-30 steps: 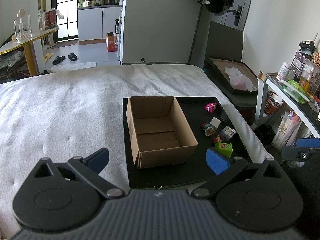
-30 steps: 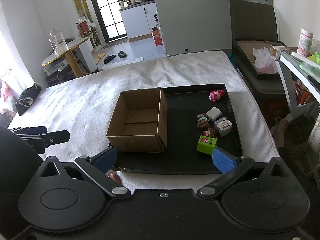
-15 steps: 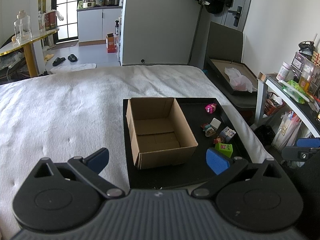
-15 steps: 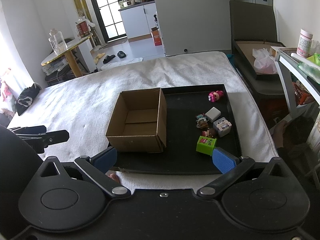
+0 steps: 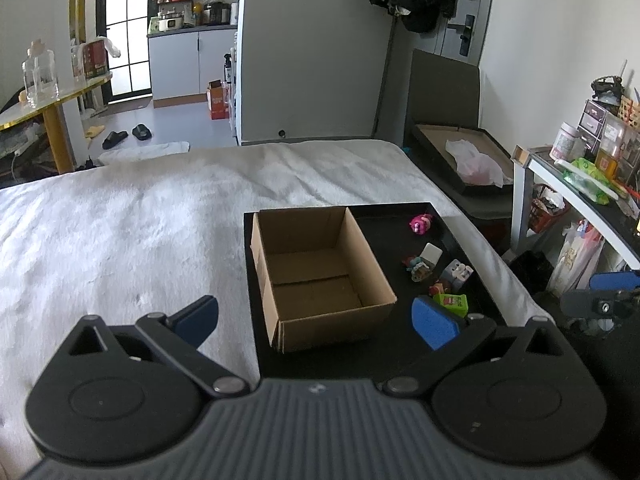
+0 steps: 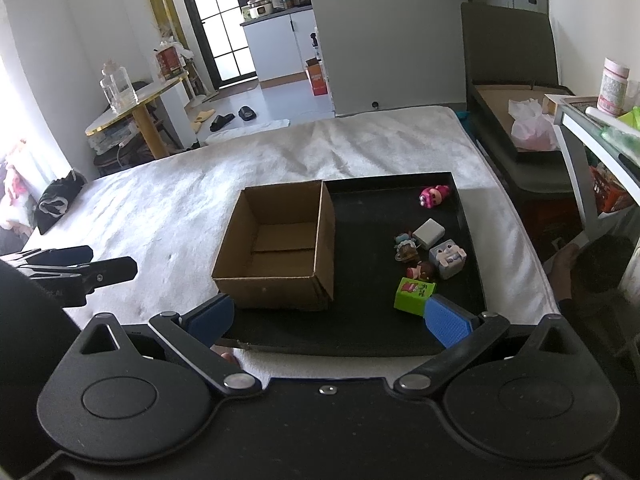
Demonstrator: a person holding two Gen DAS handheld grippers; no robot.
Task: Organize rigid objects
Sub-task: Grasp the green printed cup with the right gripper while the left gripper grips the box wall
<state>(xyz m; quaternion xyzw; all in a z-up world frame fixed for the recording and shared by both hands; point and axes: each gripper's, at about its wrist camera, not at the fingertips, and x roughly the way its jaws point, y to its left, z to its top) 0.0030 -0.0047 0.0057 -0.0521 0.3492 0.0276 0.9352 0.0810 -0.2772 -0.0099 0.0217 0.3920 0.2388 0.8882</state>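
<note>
An open, empty cardboard box [image 5: 320, 276] [image 6: 280, 244] sits on the left half of a black tray [image 5: 384, 360] [image 6: 368, 216] on a white bed. To its right lie small toys: a pink figure [image 5: 421, 222] [image 6: 434, 196], a white block [image 5: 432, 254] [image 6: 429, 233], a grey cube [image 5: 457, 273] [image 6: 447, 258], small figurines [image 6: 405, 246] and a green cube [image 5: 452, 304] [image 6: 413, 295]. My left gripper [image 5: 314, 320] is open, held back from the tray's near edge. My right gripper [image 6: 330, 318] is open too, with nothing between its fingers.
The white bedcover [image 5: 120, 232] spreads to the left and beyond the tray. A dark chair with a flat box [image 5: 460, 160] stands at the right, beside a cluttered shelf [image 5: 584, 176]. A yellow-legged table [image 6: 136, 100] with bottles stands at the far left.
Both views have barely shifted; the tray and box sit very slightly lower in the left wrist view. Nothing was taken hold of or moved.
</note>
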